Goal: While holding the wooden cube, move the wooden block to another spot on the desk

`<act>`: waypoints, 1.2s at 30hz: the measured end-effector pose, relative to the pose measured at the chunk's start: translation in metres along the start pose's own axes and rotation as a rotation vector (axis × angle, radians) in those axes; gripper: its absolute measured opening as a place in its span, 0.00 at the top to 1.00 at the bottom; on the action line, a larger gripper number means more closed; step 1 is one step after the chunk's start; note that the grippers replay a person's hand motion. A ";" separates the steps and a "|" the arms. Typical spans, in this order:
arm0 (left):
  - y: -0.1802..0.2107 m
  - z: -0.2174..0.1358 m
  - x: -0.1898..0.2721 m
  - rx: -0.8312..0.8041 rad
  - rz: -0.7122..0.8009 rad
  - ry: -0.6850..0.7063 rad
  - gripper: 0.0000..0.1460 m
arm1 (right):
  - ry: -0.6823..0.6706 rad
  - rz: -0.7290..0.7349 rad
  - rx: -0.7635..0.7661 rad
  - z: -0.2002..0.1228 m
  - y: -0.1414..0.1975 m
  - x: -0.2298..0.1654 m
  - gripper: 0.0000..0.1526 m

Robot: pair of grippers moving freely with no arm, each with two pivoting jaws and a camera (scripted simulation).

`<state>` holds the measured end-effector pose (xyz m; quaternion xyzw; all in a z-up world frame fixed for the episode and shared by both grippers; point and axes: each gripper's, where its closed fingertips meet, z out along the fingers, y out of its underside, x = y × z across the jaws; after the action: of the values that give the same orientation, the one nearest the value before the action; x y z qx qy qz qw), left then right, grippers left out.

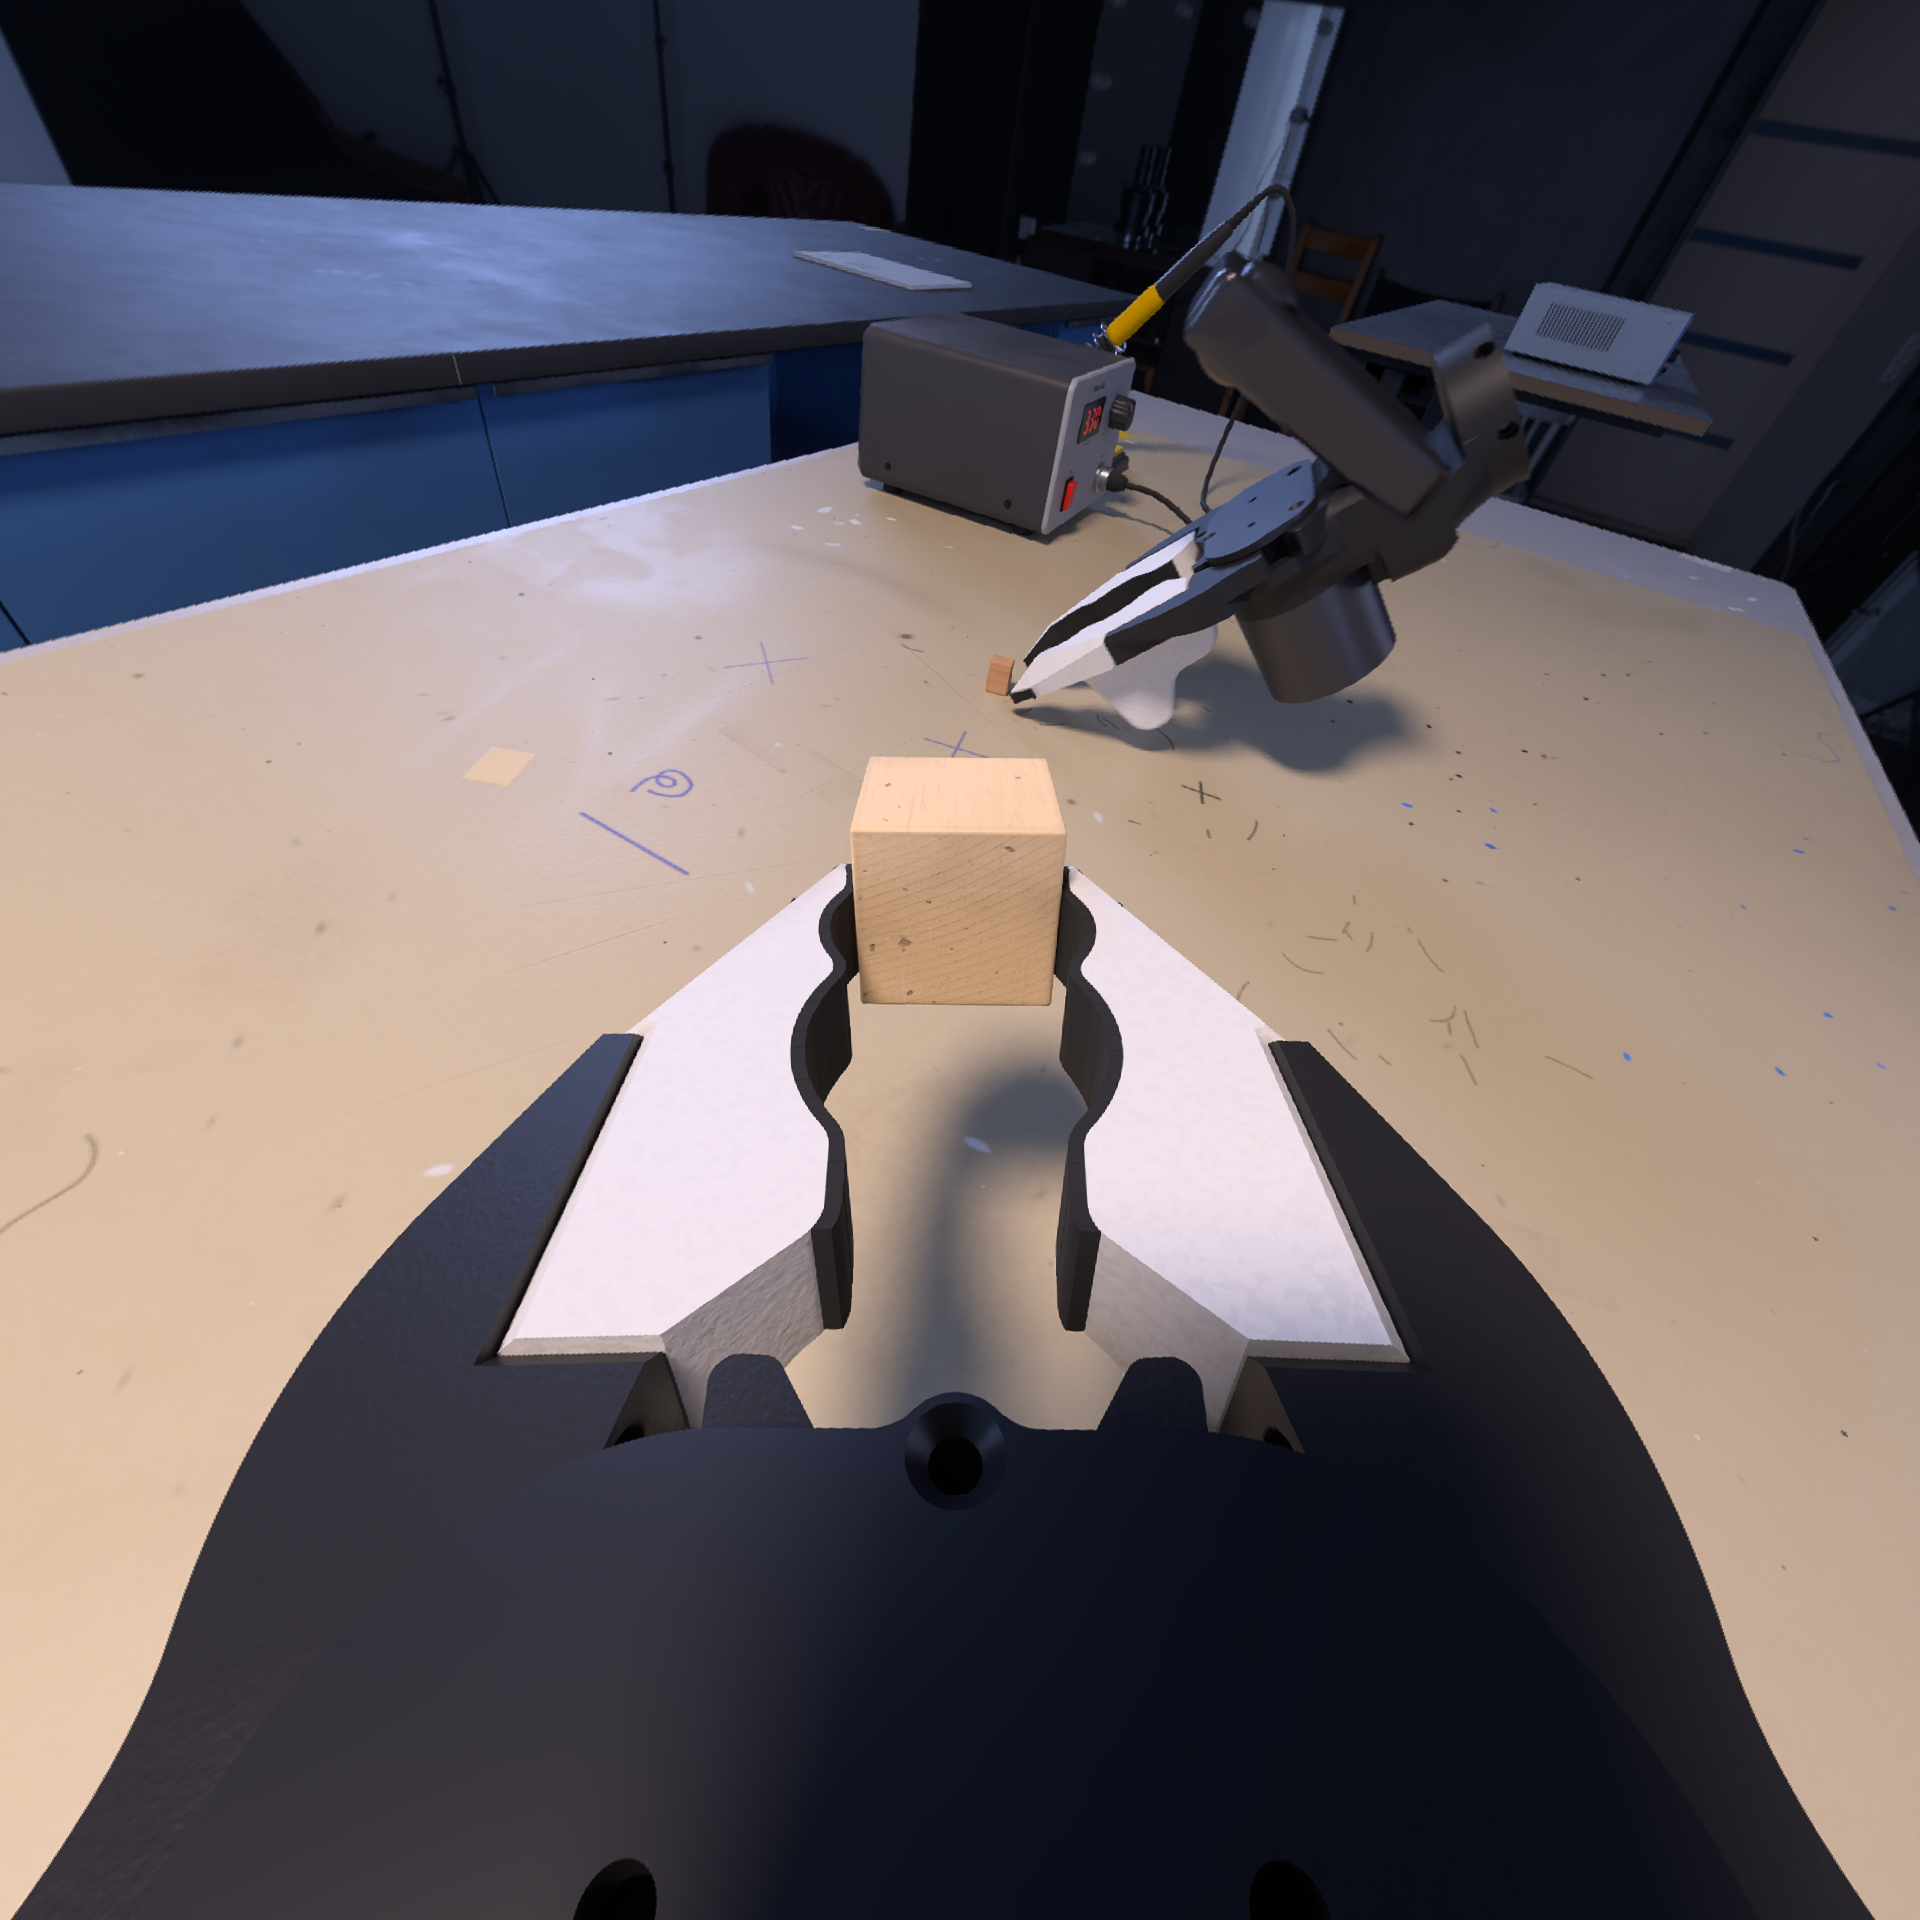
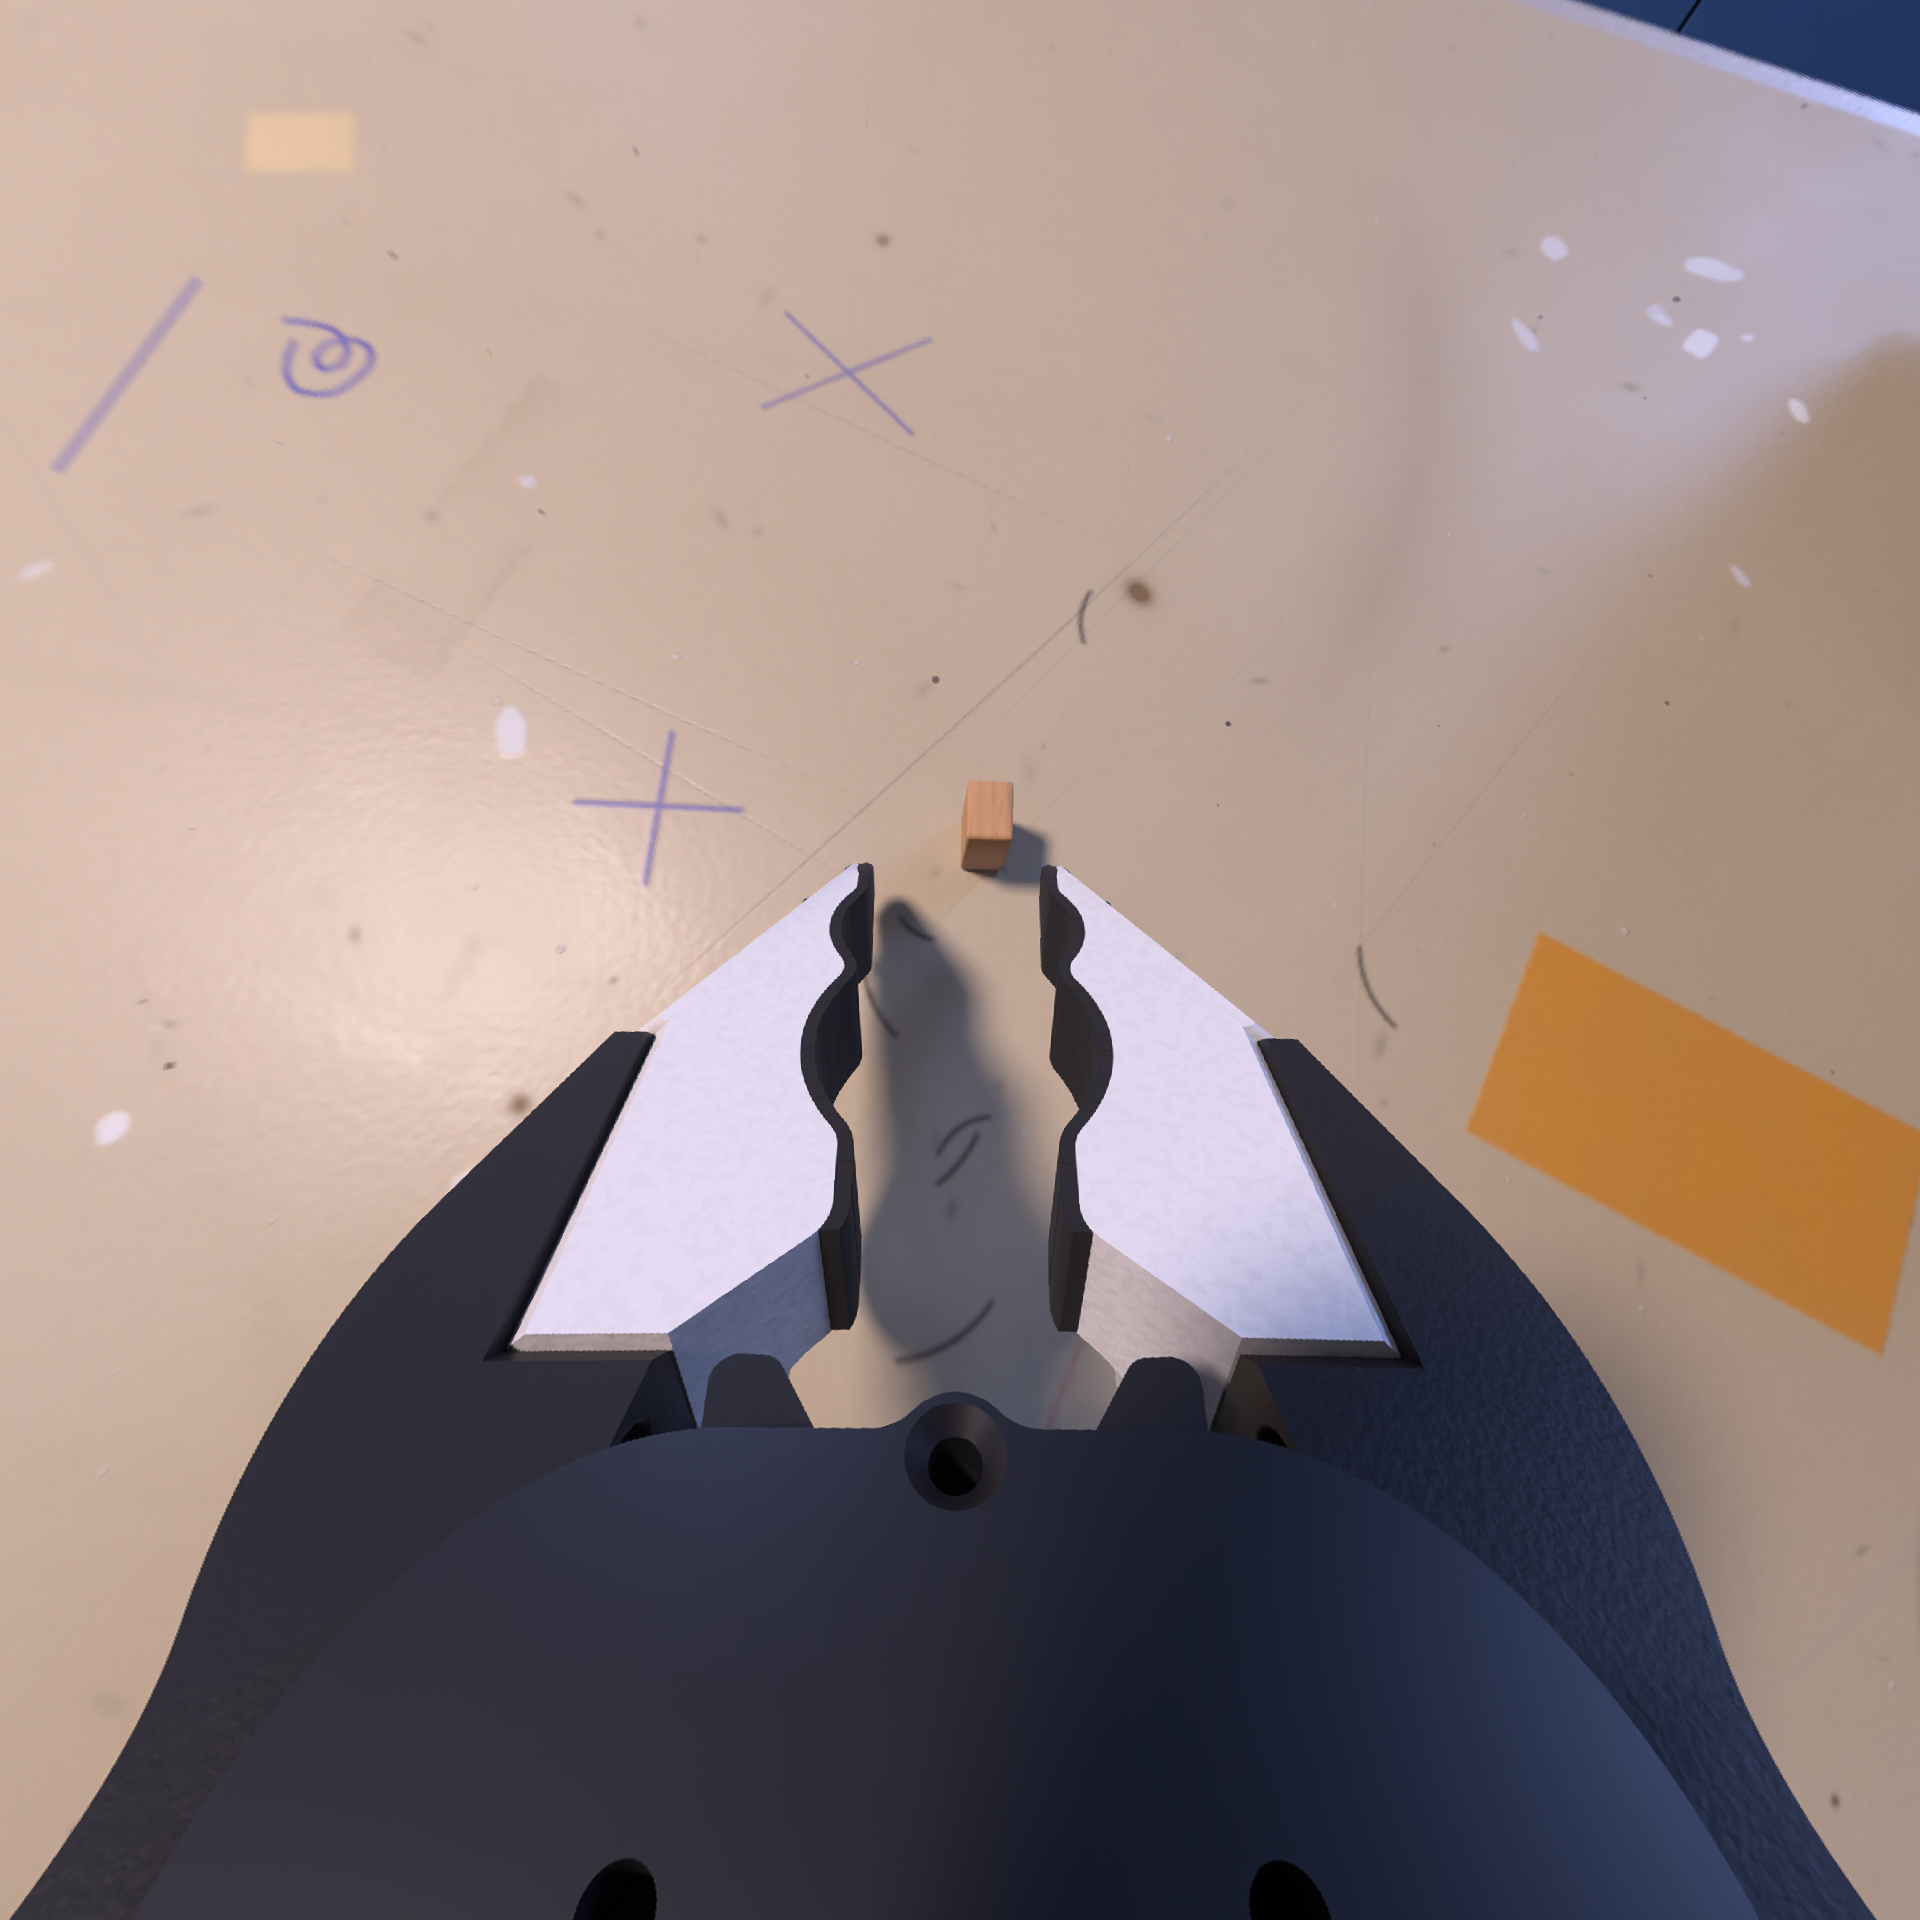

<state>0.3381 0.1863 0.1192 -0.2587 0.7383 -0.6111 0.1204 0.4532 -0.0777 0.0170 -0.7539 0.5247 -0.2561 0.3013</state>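
Observation:
My left gripper (image 1: 957,883) is shut on a pale wooden cube (image 1: 956,883) and holds it between its fingertips a little above the beige desk (image 1: 416,987). A much smaller brown wooden block (image 2: 986,824) lies on the desk just beyond my right gripper's tips. My right gripper (image 2: 956,883) is open and empty, low over the desk, with the block just ahead of the gap between its fingers. In the left wrist view the right gripper (image 1: 1023,691) shows at the far right, tilted down, its tips next to the small block (image 1: 998,675).
A grey soldering station (image 1: 987,421) with a yellow-handled iron (image 1: 1148,301) stands at the desk's far side. An orange tape patch (image 2: 1694,1138) lies right of my right gripper. Pen marks and a pale tape patch (image 2: 301,140) dot the desk. A dark counter (image 1: 364,301) runs behind.

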 end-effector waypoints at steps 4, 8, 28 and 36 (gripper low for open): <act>-0.004 -0.008 0.000 0.008 0.012 -0.027 0.75 | -0.034 0.016 -0.019 0.010 0.001 -0.004 0.80; -0.006 -0.012 -0.002 0.026 -0.008 -0.039 0.75 | -0.074 0.029 -0.019 0.010 0.000 -0.008 0.78; -0.008 -0.014 -0.001 0.034 -0.005 -0.029 0.75 | 0.020 0.049 -0.036 0.016 -0.003 0.003 0.95; -0.011 -0.013 0.003 0.034 0.012 -0.023 0.75 | -0.188 -0.143 0.007 -0.051 0.006 -0.049 0.95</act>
<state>0.3315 0.1946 0.1328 -0.2593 0.7278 -0.6199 0.1368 0.3980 -0.0420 0.0445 -0.8090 0.4382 -0.2069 0.3329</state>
